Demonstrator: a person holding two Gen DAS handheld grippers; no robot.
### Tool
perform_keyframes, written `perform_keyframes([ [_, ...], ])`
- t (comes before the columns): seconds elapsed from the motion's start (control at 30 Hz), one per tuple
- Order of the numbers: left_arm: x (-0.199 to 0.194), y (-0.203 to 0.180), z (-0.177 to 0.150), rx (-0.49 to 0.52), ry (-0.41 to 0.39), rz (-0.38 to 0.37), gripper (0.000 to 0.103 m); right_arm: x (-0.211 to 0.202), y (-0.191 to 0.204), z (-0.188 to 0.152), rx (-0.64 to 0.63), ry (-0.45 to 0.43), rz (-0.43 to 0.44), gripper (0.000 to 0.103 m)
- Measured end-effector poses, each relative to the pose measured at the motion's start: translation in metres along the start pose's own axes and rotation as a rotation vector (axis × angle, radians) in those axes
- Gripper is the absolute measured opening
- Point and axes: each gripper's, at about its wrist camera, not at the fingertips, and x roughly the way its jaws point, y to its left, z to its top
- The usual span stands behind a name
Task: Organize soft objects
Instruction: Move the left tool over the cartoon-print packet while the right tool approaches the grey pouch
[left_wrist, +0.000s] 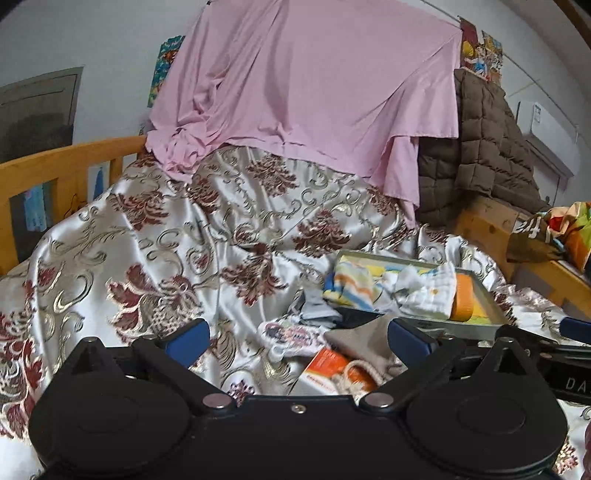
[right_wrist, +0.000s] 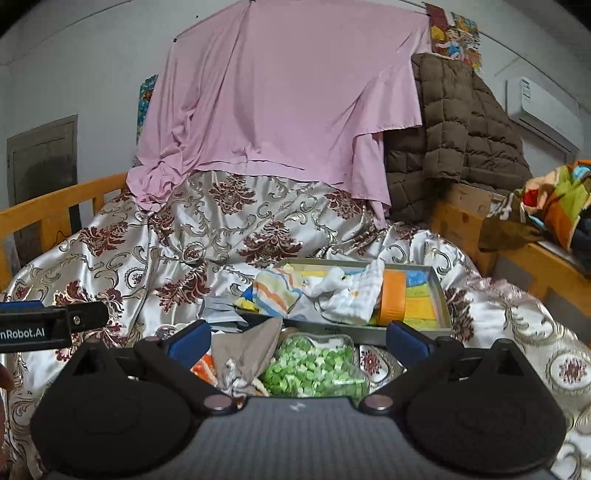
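Step in hand, as I judge it: between picks. Both grippers hover over the loose pile on the bed, nothing carried. Left gripper (left_wrist: 298, 341) has its jaws wide apart and empty; right gripper (right_wrist: 298, 341) likewise, jaws spread and empty.

Soft things sit lower centre of both views. The grey tray (right_wrist: 441, 295), centre right, already holds a striped cloth (right_wrist: 275, 291), a white muslin cloth (right_wrist: 351, 299) and an orange sponge (right_wrist: 393, 299). Loose in front of the tray: a beige pouch (right_wrist: 251, 349), a bag of green pieces (right_wrist: 312, 365) between the right jaws, an orange packet (left_wrist: 325, 365) between the left jaws, and a patterned small cloth (left_wrist: 291, 334) just beside it.

Next move, my guess: drop one gripper onto a loose item, likely the pouch or the green bag, close, lift over the tray's near rim and release inside. The bag looks slippery and crinkly, so grip the bulk, not a corner.

Edges and room: the tray's near wall stands just beyond the pile and needs clearing on the way in. The tray's left half is crowded, with cloths spilling over its left rim; any free space is toward the right. The satin bedspread (left_wrist: 147, 258) is rumpled and could snag a jaw. Grippers are close side by side; the left one shows at the left edge of the right view. Wooden bed rail (left_wrist: 55, 166) upper left, well apart.
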Motion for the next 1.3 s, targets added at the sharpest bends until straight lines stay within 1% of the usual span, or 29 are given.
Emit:
perform_keyframes([
  [0.13,0.003,0.003,-0.009,0.009,0.009,0.014,0.102,0.0,0.003,-0.015,0.021,-0.005,-0.031,0.103],
  [0.3,0.01,0.004,-0.019,0.024,0.053,0.008,0.102,0.004,0.006,-0.035,0.025,-0.002,-0.067,0.103],
  [0.47,0.016,0.002,-0.032,0.073,0.075,0.017,0.102,0.011,0.002,-0.048,0.03,0.025,-0.078,0.103],
  [0.6,0.021,0.003,-0.039,0.077,0.09,0.018,0.102,0.015,-0.006,-0.058,0.069,0.03,-0.085,0.103],
  [0.77,0.026,0.004,-0.044,0.085,0.105,0.026,0.102,0.02,-0.012,-0.067,0.071,0.053,-0.085,0.103],
  [0.9,0.031,0.005,-0.044,0.082,0.113,0.034,0.102,0.023,-0.011,-0.071,0.075,0.069,-0.056,0.103],
  [1.1,0.041,0.011,-0.046,0.07,0.138,0.037,0.102,0.026,-0.006,-0.075,0.08,0.085,0.06,0.103],
  [1.23,0.048,0.015,-0.048,0.081,0.147,0.048,0.102,0.029,-0.001,-0.077,0.068,0.085,0.089,0.103],
  [1.3,0.054,0.016,-0.047,0.095,0.153,0.041,0.102,0.03,0.0,-0.078,0.068,0.083,0.097,0.103],
])
